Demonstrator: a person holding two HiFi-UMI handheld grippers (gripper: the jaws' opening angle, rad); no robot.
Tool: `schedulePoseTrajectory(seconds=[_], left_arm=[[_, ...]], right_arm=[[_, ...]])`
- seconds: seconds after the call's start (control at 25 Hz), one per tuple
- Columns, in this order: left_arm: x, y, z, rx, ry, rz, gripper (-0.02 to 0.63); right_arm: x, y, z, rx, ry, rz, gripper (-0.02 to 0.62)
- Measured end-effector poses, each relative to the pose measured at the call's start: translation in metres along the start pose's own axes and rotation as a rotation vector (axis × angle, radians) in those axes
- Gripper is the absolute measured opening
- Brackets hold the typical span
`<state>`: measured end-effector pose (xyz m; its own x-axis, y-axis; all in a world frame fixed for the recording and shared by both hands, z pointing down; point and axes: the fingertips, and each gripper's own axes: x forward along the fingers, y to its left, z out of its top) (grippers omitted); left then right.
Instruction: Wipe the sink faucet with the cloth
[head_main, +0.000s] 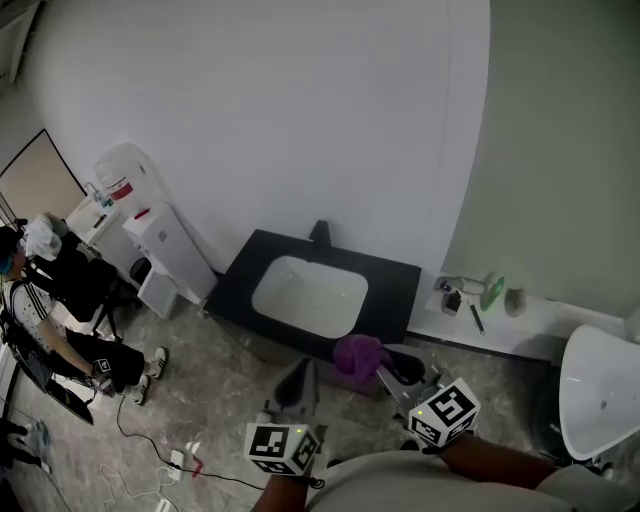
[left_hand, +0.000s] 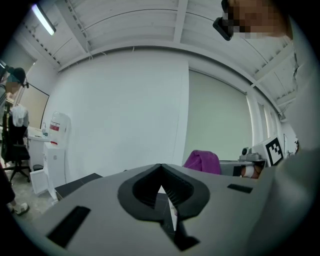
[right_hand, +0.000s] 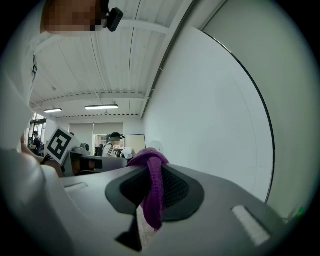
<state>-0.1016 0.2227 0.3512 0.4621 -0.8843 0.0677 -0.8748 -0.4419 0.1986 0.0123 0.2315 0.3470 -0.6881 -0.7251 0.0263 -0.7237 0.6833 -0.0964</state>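
My right tongs (head_main: 383, 368) were clamped on the purple cloth (head_main: 358, 354); the faucet (head_main: 320, 233) stood at 11 o'clock from them, across the white sink (head_main: 310, 296). My left tongs (head_main: 298, 380) were closed, empty.

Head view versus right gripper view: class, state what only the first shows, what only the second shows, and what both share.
Only the head view shows the white sink, the faucet behind it and the black counter around it. Only the right gripper view shows the ceiling lights and, close up, the jaws pinching a fold of the purple cloth. Both show that cloth held by the right gripper.
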Motion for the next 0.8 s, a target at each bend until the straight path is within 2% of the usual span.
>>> schedulePoseTrajectory(seconds=[0.16, 0.52, 0.68, 0.8], left_arm=[[-0.013, 0.013, -0.001, -0.005, 0.007, -0.015, 0.006], [-0.037, 0.048, -0.003, -0.007, 0.031, -0.090, 0.006], [-0.026, 0.051, -0.010, -0.022, 0.051, -0.121, 0.006], [-0.006, 0.051, -0.016, -0.028, 0.061, -0.131, 0.006]], right_arm=[[0.007, 0.017, -0.002, 0.003, -0.006, -0.008, 0.054], [0.031, 0.057, -0.012, 0.015, -0.003, -0.083, 0.054], [0.035, 0.053, -0.020, 0.033, 0.009, -0.105, 0.054], [0.041, 0.034, -0.027, 0.049, 0.017, -0.113, 0.054]])
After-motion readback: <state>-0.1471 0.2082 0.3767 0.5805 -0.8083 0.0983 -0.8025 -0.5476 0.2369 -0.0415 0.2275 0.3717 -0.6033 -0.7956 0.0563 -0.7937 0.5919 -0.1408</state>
